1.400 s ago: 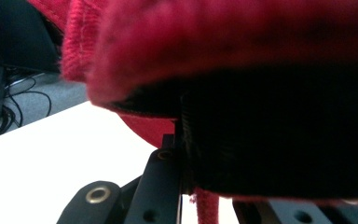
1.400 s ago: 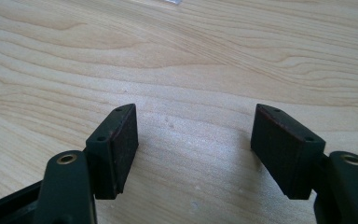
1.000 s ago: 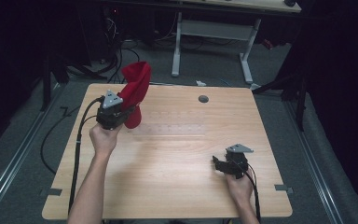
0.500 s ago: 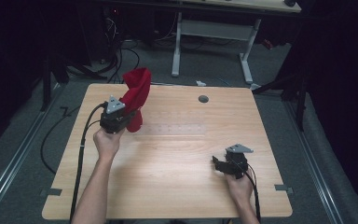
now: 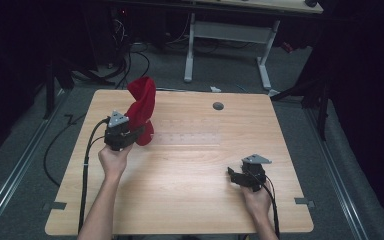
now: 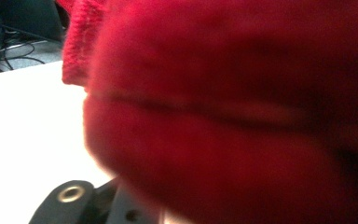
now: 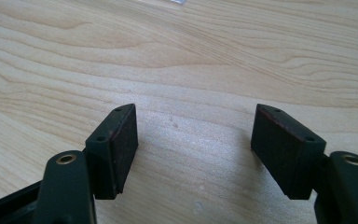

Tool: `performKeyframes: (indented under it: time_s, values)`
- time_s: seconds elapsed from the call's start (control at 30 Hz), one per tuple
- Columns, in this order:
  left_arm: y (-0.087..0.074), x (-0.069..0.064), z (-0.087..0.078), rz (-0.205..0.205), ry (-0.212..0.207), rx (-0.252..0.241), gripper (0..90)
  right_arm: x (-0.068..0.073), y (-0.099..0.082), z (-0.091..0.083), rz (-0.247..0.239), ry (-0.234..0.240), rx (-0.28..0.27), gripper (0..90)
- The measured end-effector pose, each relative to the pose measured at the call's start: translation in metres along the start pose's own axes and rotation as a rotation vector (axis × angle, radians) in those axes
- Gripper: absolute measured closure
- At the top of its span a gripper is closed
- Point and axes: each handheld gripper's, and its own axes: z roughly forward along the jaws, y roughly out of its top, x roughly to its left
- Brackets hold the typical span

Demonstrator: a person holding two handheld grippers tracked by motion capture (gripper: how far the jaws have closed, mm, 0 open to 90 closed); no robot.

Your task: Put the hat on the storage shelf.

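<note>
A red cloth (image 5: 142,106) is bunched and held up off the left part of the wooden table (image 5: 195,165). My left gripper (image 5: 139,131) is shut on its lower part. In the left gripper view the red cloth (image 6: 233,112) hangs blurred right in front of the camera and hides the jaws. My right gripper (image 5: 234,176) rests low over the table's near right. In the right gripper view its jaws stand wide apart, the right gripper (image 7: 193,140) open over bare wood with nothing between its pads (image 7: 123,140).
A small round grommet (image 5: 218,106) sits in the table near the far edge. Black cables (image 5: 87,165) trail from the left gripper over the table's left side. Beyond the table stand a white desk frame (image 5: 230,35) and dark floor with cables.
My left gripper has moved slightly toward me and to the right with the red cloth. The right gripper has stayed in place.
</note>
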Motion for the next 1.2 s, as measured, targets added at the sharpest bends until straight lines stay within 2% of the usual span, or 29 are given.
performKeyframes:
  time_s: [0.2,0.37,0.6,0.97,1.2]
  values:
    - [0.003,0.001,-0.003,-0.038,0.034,0.002,47.5,0.000,0.000,0.000,-0.004,0.002,0.000,31.6]
    - [0.007,0.001,-0.011,-0.049,0.044,-0.011,39.1,0.000,0.000,0.000,-0.005,0.004,0.000,31.5]
    - [0.008,0.001,-0.024,-0.046,0.063,-0.020,34.1,0.000,0.000,0.000,-0.006,0.005,0.000,31.5]
    - [0.008,0.000,-0.045,-0.018,0.077,-0.026,32.0,0.000,0.000,0.000,-0.006,0.006,0.000,31.4]
    - [0.007,-0.001,-0.058,-0.031,0.073,-0.032,31.8,0.000,0.000,0.000,-0.007,0.006,0.000,31.4]
